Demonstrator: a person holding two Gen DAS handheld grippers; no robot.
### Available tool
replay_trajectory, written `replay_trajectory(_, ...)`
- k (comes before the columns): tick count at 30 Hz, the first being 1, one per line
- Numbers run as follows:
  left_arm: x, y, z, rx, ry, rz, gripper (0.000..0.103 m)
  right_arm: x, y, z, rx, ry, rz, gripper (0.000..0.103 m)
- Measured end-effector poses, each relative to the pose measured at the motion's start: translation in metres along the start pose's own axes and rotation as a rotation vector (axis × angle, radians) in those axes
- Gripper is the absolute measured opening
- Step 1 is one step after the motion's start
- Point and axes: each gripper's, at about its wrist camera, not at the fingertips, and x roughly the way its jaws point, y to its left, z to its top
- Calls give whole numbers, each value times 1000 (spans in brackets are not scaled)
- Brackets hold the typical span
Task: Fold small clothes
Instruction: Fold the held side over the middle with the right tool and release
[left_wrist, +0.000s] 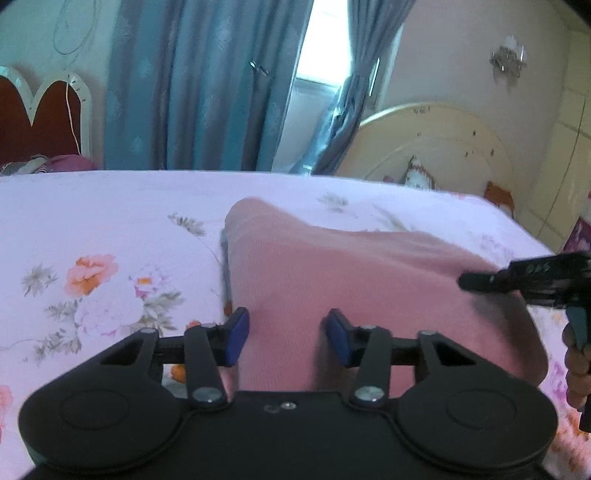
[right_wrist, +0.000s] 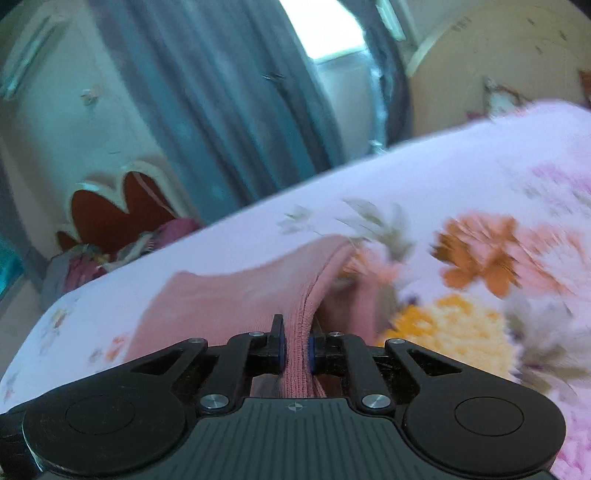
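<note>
Right wrist: right gripper (right_wrist: 295, 349) jaws clamped on pink garment (right_wrist: 236, 295) hem.

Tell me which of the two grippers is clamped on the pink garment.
The right gripper: it is shut on the pink garment's ribbed edge. The left gripper is open, its blue pads apart over the cloth.

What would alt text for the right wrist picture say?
The right gripper is shut on a ribbed edge of a pink garment, lying on a floral bedsheet. Blue curtains hang behind.
</note>
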Motion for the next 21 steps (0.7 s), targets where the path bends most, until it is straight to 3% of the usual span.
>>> replay_trajectory(2,9,-3,-5,31,35,31,54,17,-13,-11,53,83,-11,10)
replay_trajectory(9,9,5,-3,39,56,18,56,-20,-17,-11,100,65,32,15)
replay_trajectory(11,6,7,-4,45,59,15,56,-35,-18,-19,95,72,34,36)
replay_trajectory(13,3,8,-5,24,67,7,56,-49,-17,-28,84,75,28,43)
replay_trajectory(18,-5,4,-14,34,75,-6,53,-64,-13,-55,53,110,-14,41)
replay_trajectory(20,-5,3,-17,39,71,-3,51,-66,-19,-64,91,133,0,21)
replay_trajectory(21,-5,3,-18,41,67,0,50,-66,-20,-67,114,135,7,21)
